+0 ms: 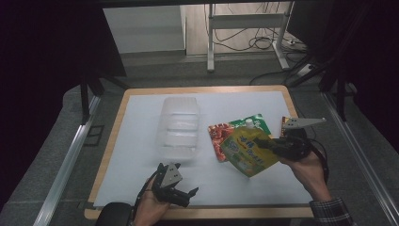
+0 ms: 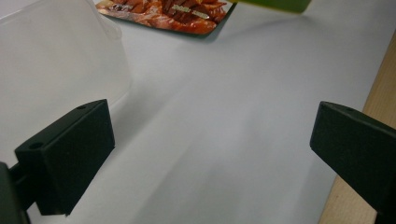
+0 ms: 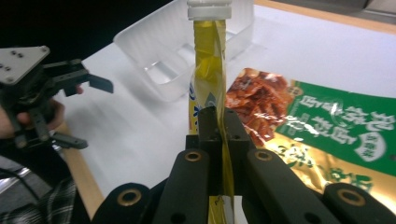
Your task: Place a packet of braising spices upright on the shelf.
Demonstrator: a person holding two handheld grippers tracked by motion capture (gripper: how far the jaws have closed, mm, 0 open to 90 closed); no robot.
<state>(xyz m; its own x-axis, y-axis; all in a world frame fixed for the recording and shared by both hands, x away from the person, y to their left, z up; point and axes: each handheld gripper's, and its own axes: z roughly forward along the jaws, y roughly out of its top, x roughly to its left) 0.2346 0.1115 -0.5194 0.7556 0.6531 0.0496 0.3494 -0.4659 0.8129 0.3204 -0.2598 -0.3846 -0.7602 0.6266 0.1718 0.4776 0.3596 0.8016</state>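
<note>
My right gripper (image 1: 272, 144) clamps the yellow spouted pouch (image 1: 248, 151) above the red-green packet (image 1: 225, 133); cap apparently points toward the far edge. Left gripper (image 1: 184, 194) gapes near the front table edge (image 1: 202, 213).

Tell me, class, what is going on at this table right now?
A person works with two hand-held grippers. The right gripper is shut on a yellow spouted pouch, holding it above a red and green snack packet. The left gripper is open and holds nothing, near a clear plastic container on the white table.
</note>
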